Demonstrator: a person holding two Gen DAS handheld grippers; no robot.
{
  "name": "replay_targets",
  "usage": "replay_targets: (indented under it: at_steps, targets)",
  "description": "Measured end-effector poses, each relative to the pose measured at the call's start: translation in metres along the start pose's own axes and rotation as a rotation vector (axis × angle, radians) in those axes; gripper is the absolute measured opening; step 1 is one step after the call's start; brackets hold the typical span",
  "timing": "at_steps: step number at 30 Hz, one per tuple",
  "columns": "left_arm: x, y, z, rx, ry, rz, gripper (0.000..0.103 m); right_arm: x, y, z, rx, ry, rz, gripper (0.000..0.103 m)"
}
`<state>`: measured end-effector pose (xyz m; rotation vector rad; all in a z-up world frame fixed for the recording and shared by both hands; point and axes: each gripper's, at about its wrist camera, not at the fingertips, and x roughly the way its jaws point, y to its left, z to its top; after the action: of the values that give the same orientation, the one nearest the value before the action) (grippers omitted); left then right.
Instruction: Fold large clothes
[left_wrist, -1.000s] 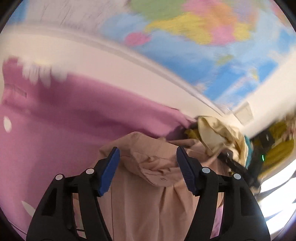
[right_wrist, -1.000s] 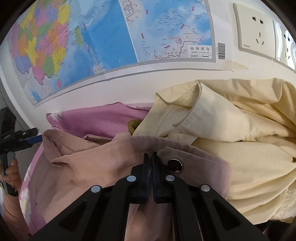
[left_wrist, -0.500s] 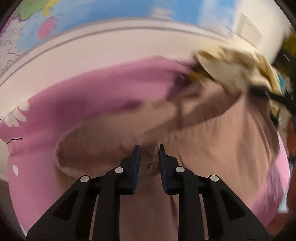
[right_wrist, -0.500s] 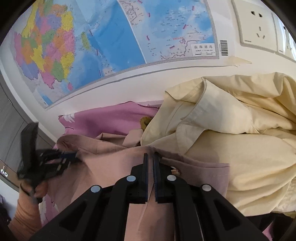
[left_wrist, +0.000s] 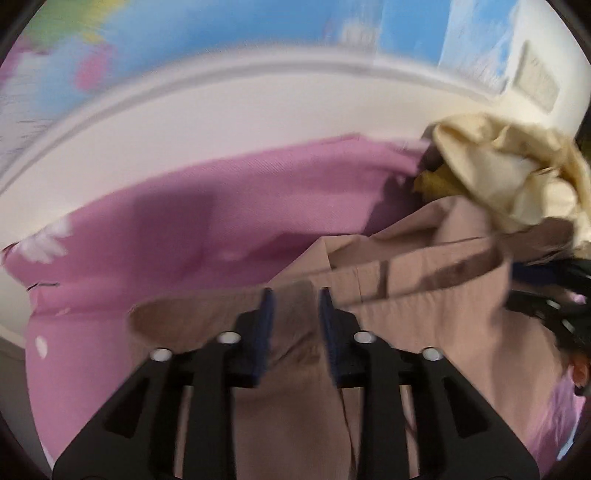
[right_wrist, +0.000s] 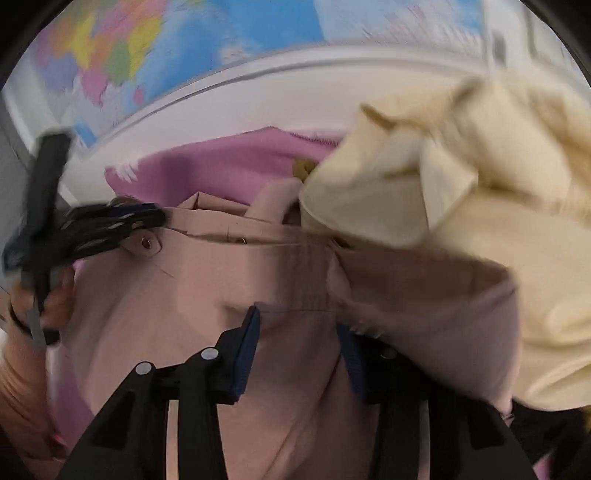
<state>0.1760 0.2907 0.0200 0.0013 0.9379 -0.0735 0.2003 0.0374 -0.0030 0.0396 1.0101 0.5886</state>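
A dusty-pink garment (left_wrist: 388, 280) lies stretched over a purple sheet (left_wrist: 207, 229), partly under a cream garment (left_wrist: 509, 173). My left gripper (left_wrist: 293, 314) is nearly shut, with a fold of the pink garment pinched between its blue pads. It also shows at the left of the right wrist view (right_wrist: 110, 225), at the garment's snap corner. My right gripper (right_wrist: 299, 332) is open over the pink garment (right_wrist: 229, 295), with cloth lying between and over its pads. The cream garment (right_wrist: 480, 206) lies piled at the right.
A world map (right_wrist: 155, 44) hangs on the white wall behind. A wall socket (left_wrist: 535, 81) sits at the upper right. A mustard-yellow cloth (left_wrist: 439, 181) peeks from under the cream pile. The person's hand (right_wrist: 22, 350) holds the left gripper.
My right gripper has opened and let go of the pink garment's edge. My left gripper closed onto the garment's other end and holds it; the garment is now stretched wider.
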Motion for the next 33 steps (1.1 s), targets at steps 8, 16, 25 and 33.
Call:
replay_targets:
  at_steps: [8, 16, 25, 33]
  targets:
    - [-0.097, 0.034, -0.099, -0.125, -0.102, -0.057, 0.066, -0.097, -0.023, -0.04, 0.036, -0.182, 0.119, 0.074]
    - [-0.086, 0.058, -0.186, -0.358, 0.022, -0.176, 0.067, -0.117, -0.09, -0.126, 0.301, -0.144, 0.164, 0.087]
    - [-0.062, 0.032, -0.196, -0.44, 0.04, -0.351, 0.071, -0.072, -0.09, -0.144, 0.41, -0.095, 0.337, 0.091]
    - [-0.041, 0.029, -0.166, -0.511, -0.006, -0.375, 0.085, -0.054, -0.069, -0.124, 0.352, -0.093, 0.315, 0.096]
